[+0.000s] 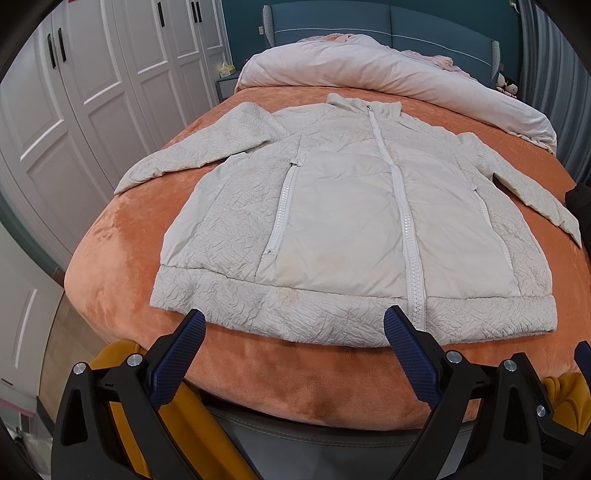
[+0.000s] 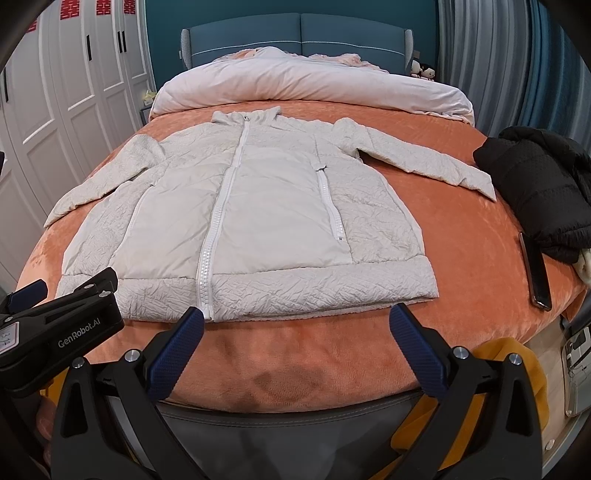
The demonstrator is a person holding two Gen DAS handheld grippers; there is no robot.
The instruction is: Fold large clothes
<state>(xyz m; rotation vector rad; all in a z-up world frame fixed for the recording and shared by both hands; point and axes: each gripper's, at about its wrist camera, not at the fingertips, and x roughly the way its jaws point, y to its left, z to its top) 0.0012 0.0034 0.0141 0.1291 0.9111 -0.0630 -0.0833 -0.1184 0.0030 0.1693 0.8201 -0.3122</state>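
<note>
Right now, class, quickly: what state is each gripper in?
Left gripper: open, holding nothing, near the jacket hem.
Right gripper: open, holding nothing.

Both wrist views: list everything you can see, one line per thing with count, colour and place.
jacket: one, off-white, zipped, spread flat face-up on the bed, sleeves out.
bed cover: one, orange, under the jacket.
duvet: one, pale pink, bunched at the head of the bed.
headboard: one, blue, behind the duvet.
dark garment: one, black, heaped on the bed's right edge.
phone: one, dark, beside the black heap.
wardrobe doors: several, white, along the left.
curtains: grey and blue, right.
left gripper: black with blue pads, open, near the hem.
right gripper: same, open, near the hem.
</note>
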